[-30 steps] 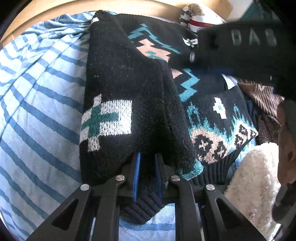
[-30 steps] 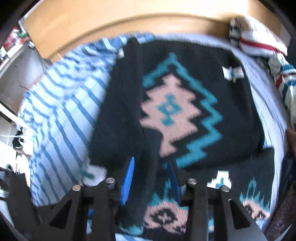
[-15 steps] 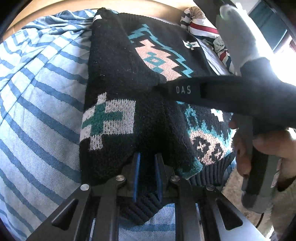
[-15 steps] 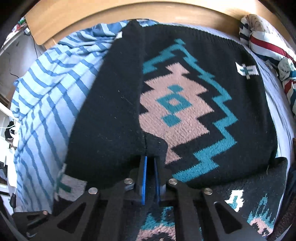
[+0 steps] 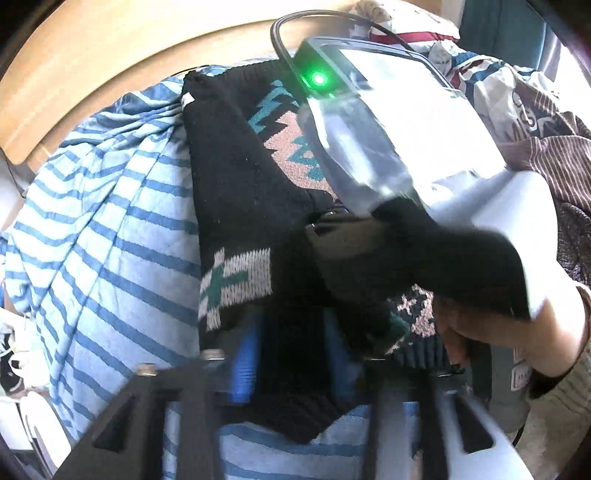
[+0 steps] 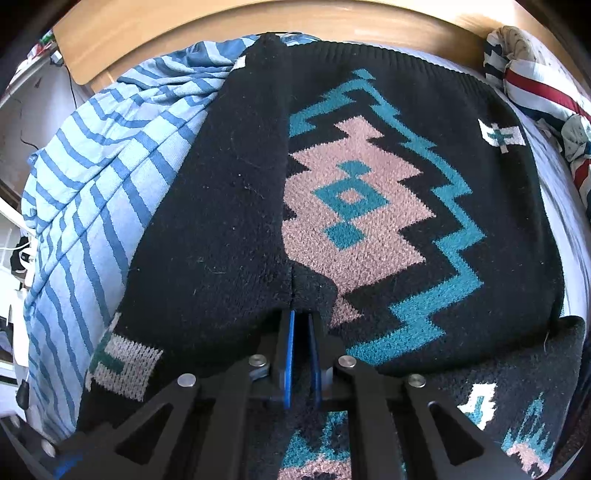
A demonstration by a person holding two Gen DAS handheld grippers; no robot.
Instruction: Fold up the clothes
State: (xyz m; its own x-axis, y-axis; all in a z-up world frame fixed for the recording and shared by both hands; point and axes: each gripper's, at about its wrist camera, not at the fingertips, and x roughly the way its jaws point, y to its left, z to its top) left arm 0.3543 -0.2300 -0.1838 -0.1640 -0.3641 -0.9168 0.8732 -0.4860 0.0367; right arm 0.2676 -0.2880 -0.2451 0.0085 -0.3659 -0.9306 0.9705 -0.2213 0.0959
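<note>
A black knit sweater (image 6: 369, 206) with a pink and teal pattern lies on a blue striped sheet (image 6: 96, 192); it also shows in the left wrist view (image 5: 236, 192). Its left side is folded over the middle. My right gripper (image 6: 301, 325) is shut on the folded edge of the sweater. My left gripper (image 5: 291, 350) has its blue pads parted, with the sweater's ribbed hem (image 5: 295, 402) lying between them. The right gripper's body (image 5: 388, 147) and the hand holding it cross the left wrist view and hide much of the sweater.
A wooden headboard (image 6: 332, 22) runs along the far edge. A pile of other clothes (image 5: 535, 122) lies at the right, with a red, white and navy garment (image 6: 539, 85). Floor and cables show beyond the bed's left edge (image 6: 18, 258).
My left gripper's pads have spread apart from the hem they pinched. My right gripper closed on the folded edge and has moved nearer, now filling the left wrist view.
</note>
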